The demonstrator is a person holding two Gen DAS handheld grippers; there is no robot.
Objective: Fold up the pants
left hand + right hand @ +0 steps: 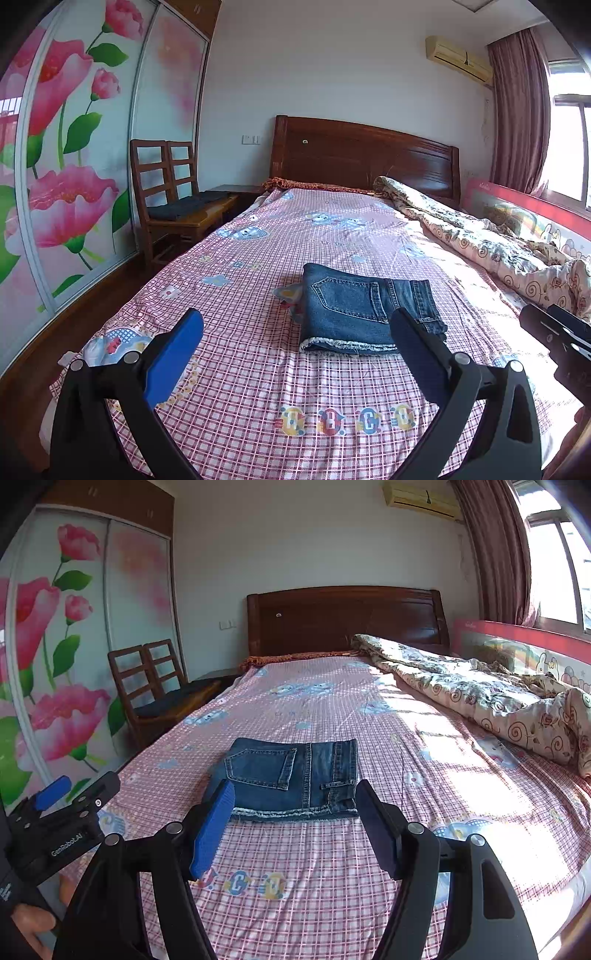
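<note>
A pair of blue denim pants [354, 310] lies folded into a compact rectangle on the pink checked bed sheet [258, 387], back pocket up and frayed hems toward me. My left gripper [295, 328] stands open just short of the pants, nothing between its blue pads. In the right wrist view the same folded pants [295, 775] lie straight ahead; my right gripper [295, 805] is open too, its fingertips flanking the near hem without touching it. The left gripper's body [62, 812] shows at the left there, held by a hand [29, 923].
A crumpled floral quilt [480, 236] lies along the bed's right side by a red-edged bed rail [524, 646] and window. Wooden headboard [362, 155] at the far end. A wooden chair [173, 199] and flowered wardrobe doors [74, 147] stand left of the bed.
</note>
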